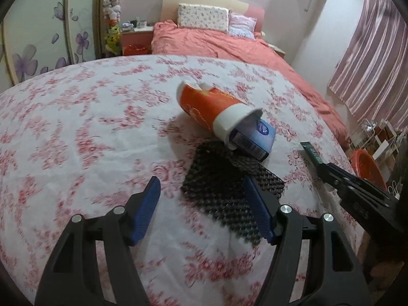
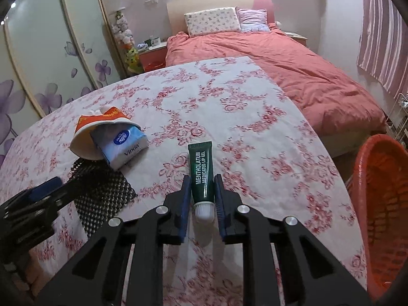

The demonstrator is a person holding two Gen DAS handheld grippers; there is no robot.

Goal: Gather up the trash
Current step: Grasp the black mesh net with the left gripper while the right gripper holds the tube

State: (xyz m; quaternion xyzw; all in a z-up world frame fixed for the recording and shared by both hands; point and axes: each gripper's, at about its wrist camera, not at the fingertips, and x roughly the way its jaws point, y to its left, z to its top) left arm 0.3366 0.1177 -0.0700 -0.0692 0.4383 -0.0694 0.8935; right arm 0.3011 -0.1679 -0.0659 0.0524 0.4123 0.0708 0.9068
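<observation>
So my left gripper [image 1: 201,204] is spread wide, nothing in it, hanging over the near edge of the black mesh mat [image 1: 224,186]. Just past that there's a tipped orange paper cup [image 1: 214,107] with a blue tissue pack [image 1: 257,137] poking out of its mouth, both on the floral tablecloth [image 1: 76,127]. My right gripper [image 2: 202,191] is clamped on the green lip gel tube [image 2: 202,170], white cap toward me. Orange basket [image 2: 382,204] sits at the far right, off the table edge.
</observation>
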